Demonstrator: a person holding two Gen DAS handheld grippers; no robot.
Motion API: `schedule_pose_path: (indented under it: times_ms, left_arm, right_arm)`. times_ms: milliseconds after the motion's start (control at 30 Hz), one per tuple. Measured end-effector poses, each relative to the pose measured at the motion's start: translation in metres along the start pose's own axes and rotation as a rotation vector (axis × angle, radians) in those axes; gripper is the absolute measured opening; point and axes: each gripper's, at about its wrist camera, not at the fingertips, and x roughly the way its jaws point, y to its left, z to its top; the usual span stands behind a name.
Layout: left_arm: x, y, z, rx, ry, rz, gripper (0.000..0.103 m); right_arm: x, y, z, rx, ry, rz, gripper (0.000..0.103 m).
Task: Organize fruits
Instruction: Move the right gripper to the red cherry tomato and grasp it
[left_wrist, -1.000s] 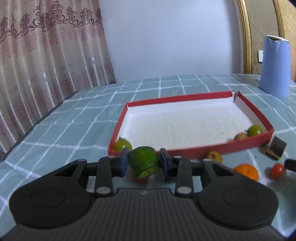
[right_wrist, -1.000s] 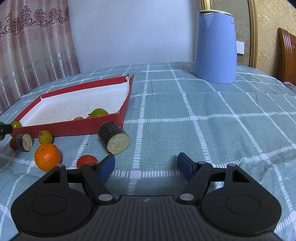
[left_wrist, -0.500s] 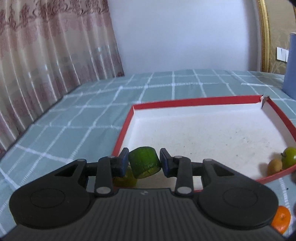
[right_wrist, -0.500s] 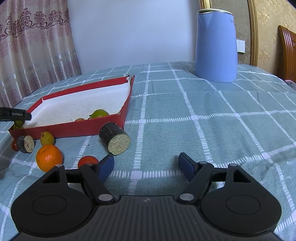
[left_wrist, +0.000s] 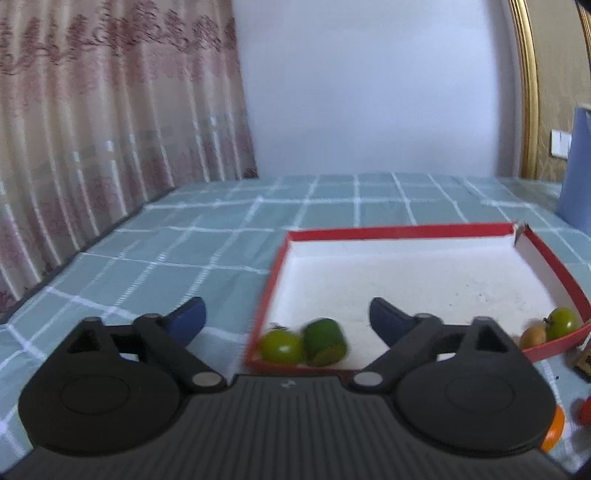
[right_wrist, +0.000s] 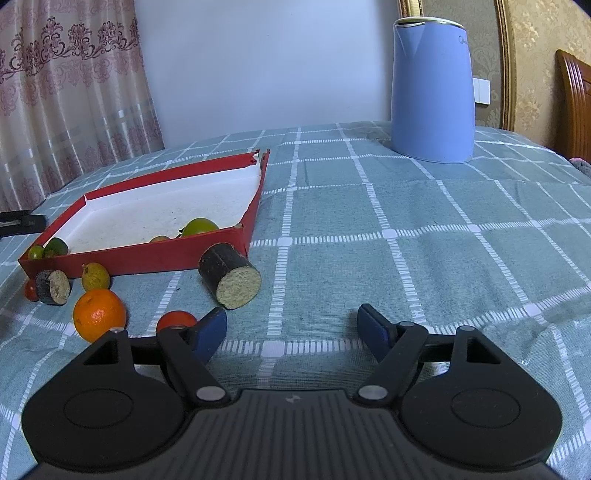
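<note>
The left gripper (left_wrist: 286, 314) is spread wide and empty; the green fruit piece (left_wrist: 325, 341) is seen below its fingertips, in the red tray's (left_wrist: 399, 232) near-left corner, touching a green tomato (left_wrist: 281, 347). The right gripper (right_wrist: 291, 326) is likewise wide and empty.

Two fruits (left_wrist: 303, 343) in the tray's (left_wrist: 399, 230) near-left corner, two (left_wrist: 550, 328) at its right wall, kettle (right_wrist: 432, 92) behind.

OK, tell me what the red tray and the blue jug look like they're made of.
Red tray: probably cardboard, with a matte red outside and a white speckled lining; its walls are thin and one far corner is torn open.
Blue jug: looks like smooth moulded plastic with a satin sheen and a pale rim, though coated metal is possible.
</note>
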Motion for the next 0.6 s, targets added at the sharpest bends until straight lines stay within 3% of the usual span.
schedule_pose_path:
  times_ms: [167,333,467,600]
  left_arm:
    - [-0.021,0.032,-0.016,-0.030,-0.065,0.050,0.103]
    - [-0.012,0.066,-0.036,-0.096,-0.005,0.117,0.103]
    - [-0.004,0.089,-0.043,-0.203,0.040,0.116,0.103]
    - [-0.005,0.088,-0.045,-0.208,0.043,0.131,0.103]
  right_arm:
    - [-0.002,-0.003,0.000,0.021,-0.009,0.016,0.078]
    - [-0.015,-0.004,-0.003,0.012,-0.069,0.084,0.078]
    - [-0.028,0.016,-0.008,-0.096,-0.119,0.135,0.078]
    - [-0.035,0.043,-0.013,-0.237,-0.149,0.142,0.078]
